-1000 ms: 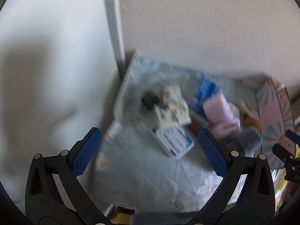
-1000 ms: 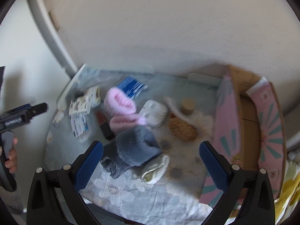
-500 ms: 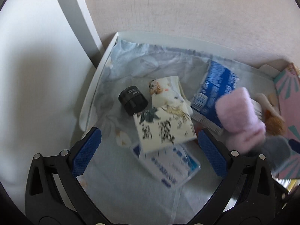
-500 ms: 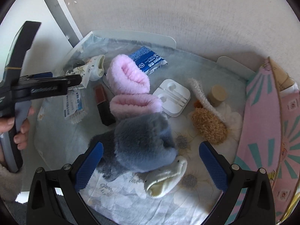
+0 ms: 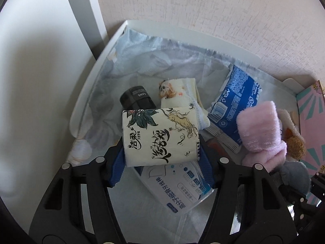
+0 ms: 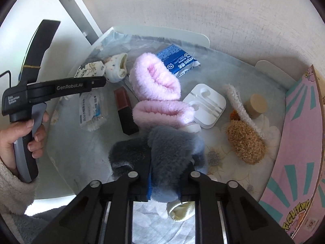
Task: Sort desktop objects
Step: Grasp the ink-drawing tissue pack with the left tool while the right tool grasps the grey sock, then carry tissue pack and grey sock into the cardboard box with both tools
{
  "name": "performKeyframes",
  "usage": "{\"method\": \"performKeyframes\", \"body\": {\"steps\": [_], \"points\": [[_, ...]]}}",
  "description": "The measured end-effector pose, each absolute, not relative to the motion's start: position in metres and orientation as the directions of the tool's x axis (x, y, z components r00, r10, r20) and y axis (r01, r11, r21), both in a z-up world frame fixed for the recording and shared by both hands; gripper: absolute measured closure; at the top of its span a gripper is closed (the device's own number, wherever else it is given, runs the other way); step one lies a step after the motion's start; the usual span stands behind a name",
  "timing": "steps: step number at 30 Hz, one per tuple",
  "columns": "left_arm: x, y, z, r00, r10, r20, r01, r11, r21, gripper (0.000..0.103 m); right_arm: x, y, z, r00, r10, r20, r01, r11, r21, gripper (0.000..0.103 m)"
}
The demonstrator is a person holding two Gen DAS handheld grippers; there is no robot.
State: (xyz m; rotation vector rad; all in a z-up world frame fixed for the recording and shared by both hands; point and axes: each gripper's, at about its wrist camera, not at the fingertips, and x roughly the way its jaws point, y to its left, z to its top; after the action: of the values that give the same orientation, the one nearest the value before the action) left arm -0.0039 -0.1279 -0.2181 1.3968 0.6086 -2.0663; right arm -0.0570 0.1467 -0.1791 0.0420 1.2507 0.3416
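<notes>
Clamping down, my right tool point(image 6: 164, 185) has just closed its jaws onto the grey fuzzy slipper point(image 6: 168, 158), pinched at the near edge of the tabletop point(image 5: 85, 101). My left tool point(image 5: 161, 162) has just been closing too, and its blue pads now press both sides of the printed tissue pack point(image 5: 160, 136), which sits on a blue-and-white wipes packet point(image 5: 178, 189). Just beyond lie a black jar point(image 5: 136, 97) and a small cream sock point(image 5: 178, 91); farther right I see pink slippers point(image 6: 156, 93) and a blue packet point(image 5: 235, 99).
</notes>
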Motion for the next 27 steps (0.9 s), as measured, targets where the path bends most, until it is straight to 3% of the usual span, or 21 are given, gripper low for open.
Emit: {"method": "performKeyframes", "body": {"steps": [17,27], "points": [[-0.001,-0.117,-0.137,-0.331,-0.324,-0.886,0.657,-0.754,0.031,0.044,-0.066,0.130,-0.116,0.371,0.289,-0.883,-0.247,0.947,0.206,0.087],[-0.025,-0.100,-0.097,-0.406,-0.294,-0.865,0.592,-0.806,-0.003,0.044,-0.060,0.098,-0.067,0.434,0.299,-0.850,-0.253,0.946,0.204,0.087]]}}
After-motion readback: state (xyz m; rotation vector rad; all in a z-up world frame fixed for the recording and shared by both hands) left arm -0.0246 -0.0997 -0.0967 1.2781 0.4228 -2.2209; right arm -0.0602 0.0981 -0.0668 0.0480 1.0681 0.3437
